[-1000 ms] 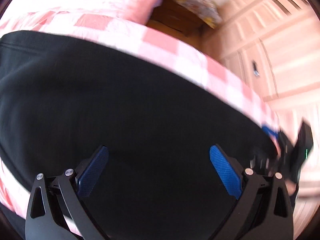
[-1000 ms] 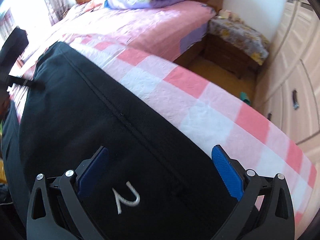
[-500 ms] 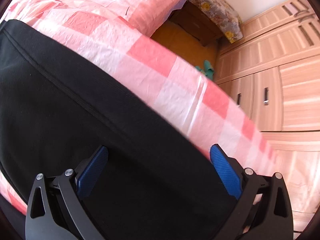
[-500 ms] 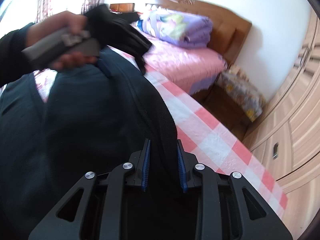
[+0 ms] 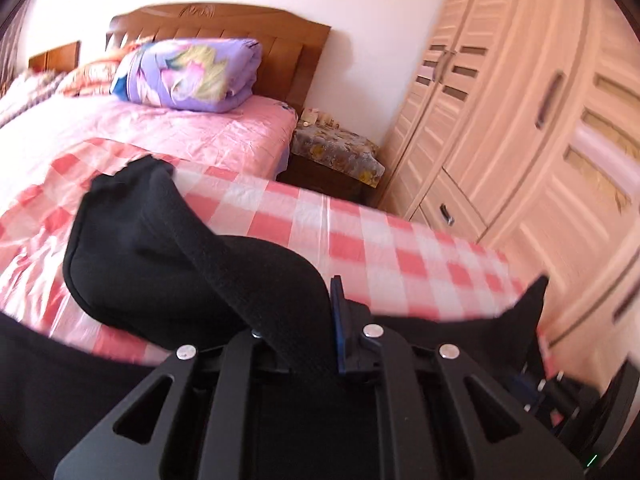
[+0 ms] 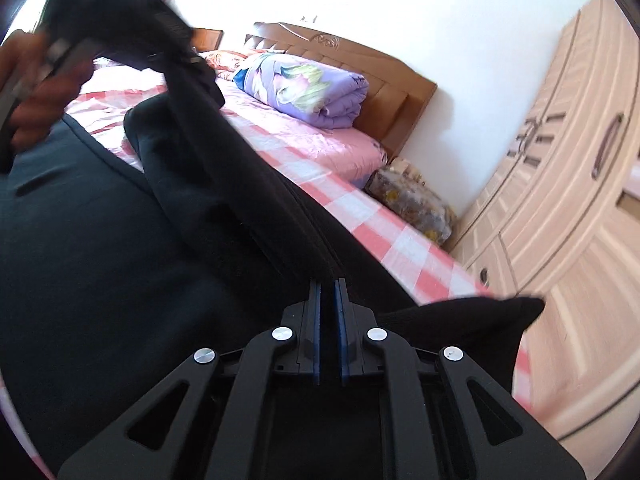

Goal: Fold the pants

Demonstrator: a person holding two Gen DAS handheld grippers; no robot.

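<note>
Black pants (image 5: 168, 264) hang lifted off the checked bedspread (image 5: 360, 240), both grippers, left (image 5: 304, 320) and right (image 6: 329, 312), clamped on 1 edge, probably to carry the fold across.

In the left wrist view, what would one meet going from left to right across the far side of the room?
Folded purple quilt → wooden headboard → bedside table under a floral cloth → wardrobe.

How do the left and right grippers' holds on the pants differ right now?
The left gripper clamps a thick bunch of the black pants, which hides its left pad; the right gripper pinches a thin edge, both blue pads showing, nearly touching. Fabric droops ahead of the left gripper but runs taut from the right gripper. Both are shut on the pants, above the checked sheet.
</note>
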